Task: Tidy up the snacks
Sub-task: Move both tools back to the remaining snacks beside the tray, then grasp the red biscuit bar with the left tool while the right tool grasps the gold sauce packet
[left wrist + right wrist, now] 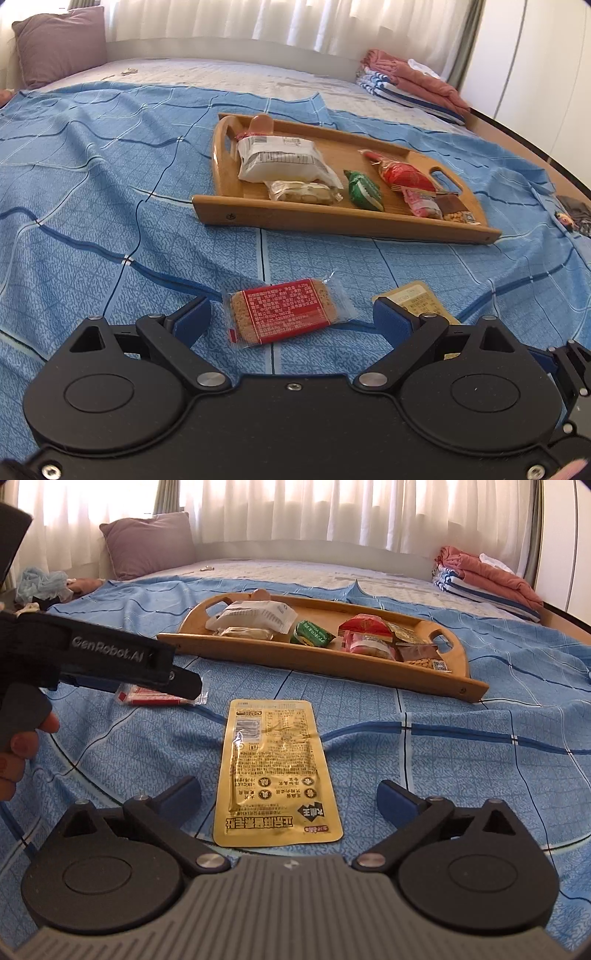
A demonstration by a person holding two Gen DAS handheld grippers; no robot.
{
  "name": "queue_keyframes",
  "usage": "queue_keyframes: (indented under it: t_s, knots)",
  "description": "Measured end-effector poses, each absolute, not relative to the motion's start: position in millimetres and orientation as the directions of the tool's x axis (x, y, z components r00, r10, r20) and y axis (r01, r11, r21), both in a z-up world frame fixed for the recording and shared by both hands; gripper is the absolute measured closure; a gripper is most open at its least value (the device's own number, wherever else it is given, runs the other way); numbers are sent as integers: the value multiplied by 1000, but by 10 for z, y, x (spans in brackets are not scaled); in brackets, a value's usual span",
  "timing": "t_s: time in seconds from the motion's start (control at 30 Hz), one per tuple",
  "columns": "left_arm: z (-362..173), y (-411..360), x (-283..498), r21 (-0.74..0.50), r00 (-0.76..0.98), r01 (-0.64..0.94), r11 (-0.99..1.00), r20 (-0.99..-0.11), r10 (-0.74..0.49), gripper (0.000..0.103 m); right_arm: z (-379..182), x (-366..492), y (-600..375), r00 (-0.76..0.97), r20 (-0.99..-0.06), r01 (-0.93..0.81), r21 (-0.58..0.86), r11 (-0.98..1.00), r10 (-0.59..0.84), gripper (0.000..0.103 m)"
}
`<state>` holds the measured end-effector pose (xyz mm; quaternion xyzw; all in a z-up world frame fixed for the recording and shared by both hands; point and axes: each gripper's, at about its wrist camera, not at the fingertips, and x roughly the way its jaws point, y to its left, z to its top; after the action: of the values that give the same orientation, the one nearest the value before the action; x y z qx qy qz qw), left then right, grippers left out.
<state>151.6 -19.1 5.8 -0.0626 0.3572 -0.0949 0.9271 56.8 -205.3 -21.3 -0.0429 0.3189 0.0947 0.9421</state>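
A long wooden tray (332,218) with smooth honey-coloured walls and cut-out handles at each end sits on the blue grid-patterned bedspread (92,206), which lies rumpled in soft ridges. Inside the tray are crinkly packets: a puffy white bag (277,158) at its left end, a clear wrapper of pale nuts (303,192) just in front of that, a small green foil pack (364,190) near the middle, and red wrappers (402,173) toward its right end. On the near side of the tray, well clear of its front wall, two snacks lie flat on the cloth. One is a grainy brown biscuit bar (284,314) in clear film with a red printed label; the left gripper (291,314) hangs low over it, its blue-padded fingers spread to either side and not touching it. To the right of the bar lies a flat, glossy gold pouch (277,775), slightly creased and covered in fine print. The right gripper (288,797) is poised over its near end with its jaws as wide apart as they go, the pads clear of the foil on both sides. Beyond the tray, a mauve pillow (147,546) leans against the curtained window.
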Motion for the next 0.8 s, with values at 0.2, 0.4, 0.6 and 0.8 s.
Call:
queue_keyframes:
  t_s: [0.2,0.4,0.6,0.8]
  knots:
    - [14,-253,1558,-159,734,110,981,-653,-188,8,-222,563,-2057,781,-606,-203,-17,979,152,0]
    - [-22,-286,1576,-141,736,109,984,-654,-175,9,-224,555,-2053,785,-601,-202,-19,979,150,0]
    - [-42,-307,1539,-87,757,100,991,-639,-132,30,-231,550,-2051,788,-598,-201,-20,979,150,0]
    - [-29,-308,1500,-73,767,117,991,-627,-136,42,-232,548,-2052,788,-597,-201,-20,979,150,0]
